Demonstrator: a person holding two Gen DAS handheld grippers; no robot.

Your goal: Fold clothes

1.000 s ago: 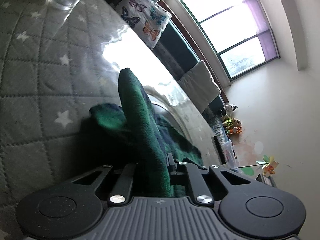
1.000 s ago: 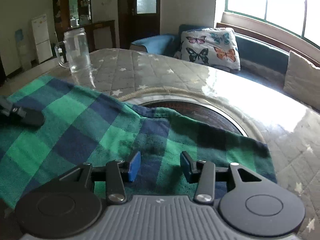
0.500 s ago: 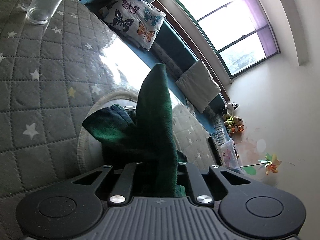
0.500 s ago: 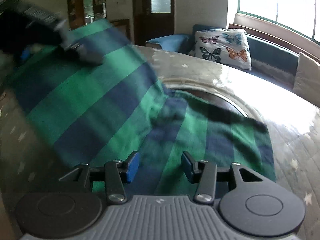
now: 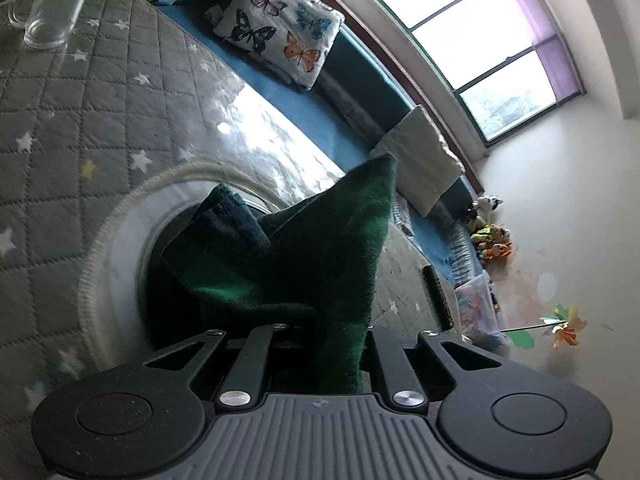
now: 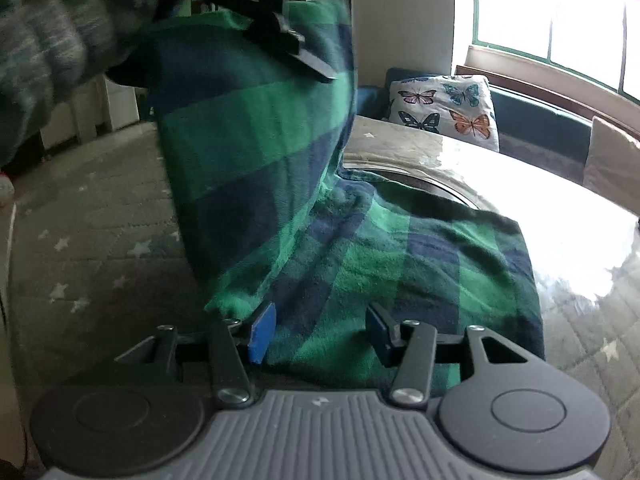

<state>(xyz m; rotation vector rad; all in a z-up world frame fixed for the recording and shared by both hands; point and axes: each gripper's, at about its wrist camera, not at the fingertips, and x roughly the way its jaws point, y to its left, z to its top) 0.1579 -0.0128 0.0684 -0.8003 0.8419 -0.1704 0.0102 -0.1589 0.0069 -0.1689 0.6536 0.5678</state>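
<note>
The cloth (image 6: 360, 248) is green and blue with big squares. Part of it lies flat on the tabletop (image 6: 100, 240), over a round ring (image 5: 116, 216) set in the gray quilted cover with little stars. The other part is lifted high in the air, up and to the left in the right wrist view. The left tongs (image 6: 280, 36) are pinched tight on that raised part, and a gloved hand (image 6: 48, 48) holds them. In the left wrist view the cloth (image 5: 328, 248) comes right out from between the left tongs (image 5: 340, 340) and stands up like a dark green peak, with more of it bunched below. The right tongs (image 6: 320, 328) are wide open and hold nothing. They sit low at the near edge of the flat part, with cloth showing in the gap between the blue pads (image 6: 262, 332). I cannot tell if the pads touch the cloth. A clear glass (image 5: 56, 4) stands far off on the tabletop, well apart from the cloth, and it looks like there is nothing in it. Behind the tabletop there is a blue sofa (image 5: 360, 76) with a white pillow (image 6: 444, 108) that has butterflies on it. A plain pale pillow (image 5: 420, 164) lies farther along the sofa. A bright window (image 5: 472, 24) is above it. Some small toys (image 5: 490, 236) sit at the end of the sofa by the wall.
</note>
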